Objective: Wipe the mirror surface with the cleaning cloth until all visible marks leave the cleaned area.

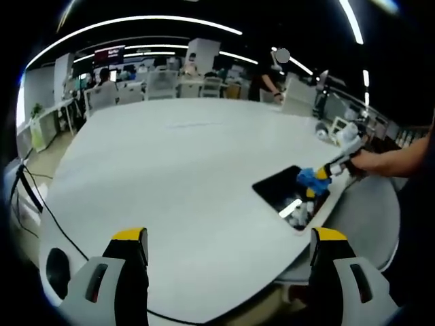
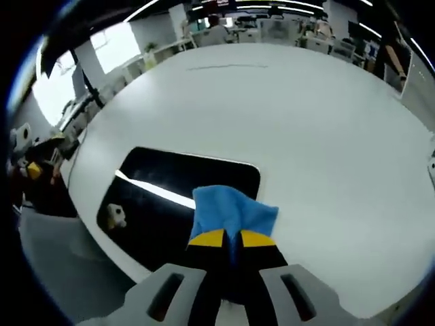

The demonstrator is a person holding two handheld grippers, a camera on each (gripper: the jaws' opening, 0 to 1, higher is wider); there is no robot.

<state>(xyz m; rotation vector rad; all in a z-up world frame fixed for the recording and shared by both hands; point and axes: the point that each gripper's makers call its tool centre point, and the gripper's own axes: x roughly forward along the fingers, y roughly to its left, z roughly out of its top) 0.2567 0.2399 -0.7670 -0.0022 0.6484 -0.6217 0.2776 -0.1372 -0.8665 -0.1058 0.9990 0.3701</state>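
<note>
Right gripper (image 2: 232, 238) clenched on the blue cloth (image 2: 231, 212) over the mirror (image 2: 163, 204); left gripper (image 1: 228, 243) released above the table (image 1: 177, 156)

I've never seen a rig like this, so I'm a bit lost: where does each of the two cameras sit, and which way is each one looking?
Left gripper view: rides the left gripper, open and empty, looking across the white table; the person's arm reaches in from the right.
Right gripper view: rides the right gripper, shut on the blue cloth, looking down at the mirror.
Both share the table, mirror, cloth and right gripper.
</note>
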